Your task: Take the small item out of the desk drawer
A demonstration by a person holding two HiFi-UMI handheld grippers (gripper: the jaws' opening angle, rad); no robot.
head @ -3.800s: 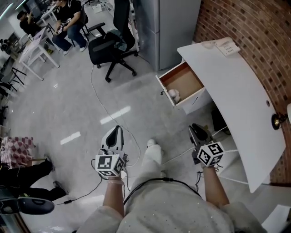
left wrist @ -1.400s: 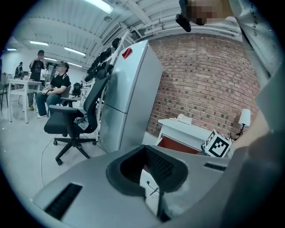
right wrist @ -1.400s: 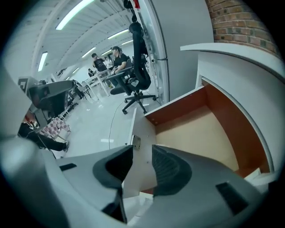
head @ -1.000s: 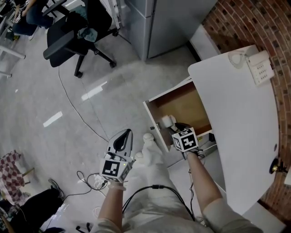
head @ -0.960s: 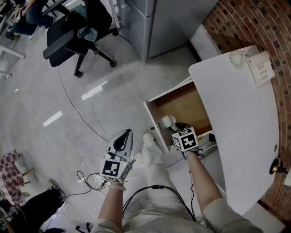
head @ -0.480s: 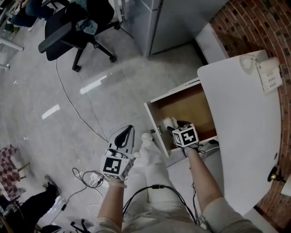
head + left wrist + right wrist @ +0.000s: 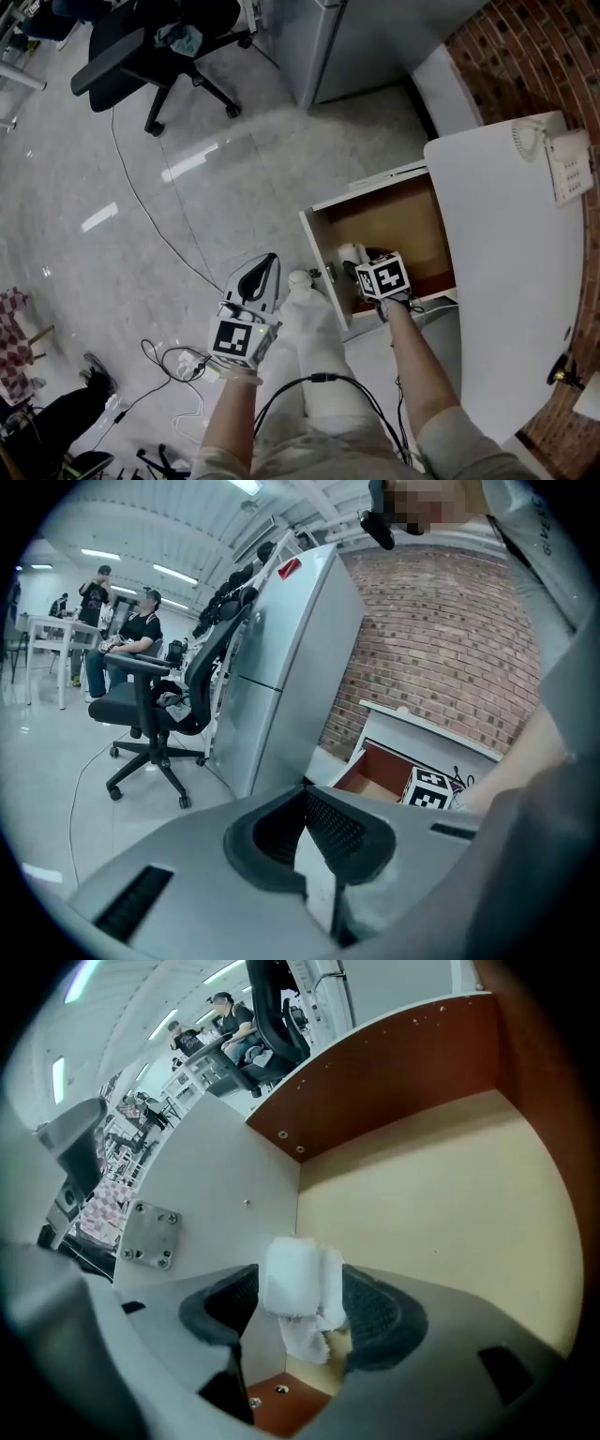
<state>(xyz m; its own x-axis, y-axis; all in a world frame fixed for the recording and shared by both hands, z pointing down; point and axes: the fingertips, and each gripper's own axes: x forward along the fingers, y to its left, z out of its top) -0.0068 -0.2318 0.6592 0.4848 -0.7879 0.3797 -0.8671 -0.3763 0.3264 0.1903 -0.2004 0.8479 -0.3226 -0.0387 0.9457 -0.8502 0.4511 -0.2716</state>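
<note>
The desk drawer (image 7: 315, 246) stands pulled open under the white desk (image 7: 511, 281). In its near left corner lies a small white crumpled item (image 7: 348, 253). My right gripper (image 7: 360, 268) reaches down into that corner. In the right gripper view the item (image 7: 292, 1279) sits between the pads of my right gripper (image 7: 298, 1309). The jaws are opening, with a gap between the left pad and the item. My left gripper (image 7: 262, 269) hangs over the floor left of the drawer, empty. In its own view the left gripper (image 7: 305, 794) has its tips together.
A black office chair (image 7: 141, 42) stands at the far left and a grey cabinet (image 7: 375, 37) beyond the drawer. Cables (image 7: 183, 361) trail over the floor. A brick wall (image 7: 534, 56) runs behind the desk, which carries a white phone (image 7: 570, 164).
Since the oldest frame my right gripper has gone from above the floor into the drawer's near corner at the white item. Over the last second both grippers have barely shifted.
</note>
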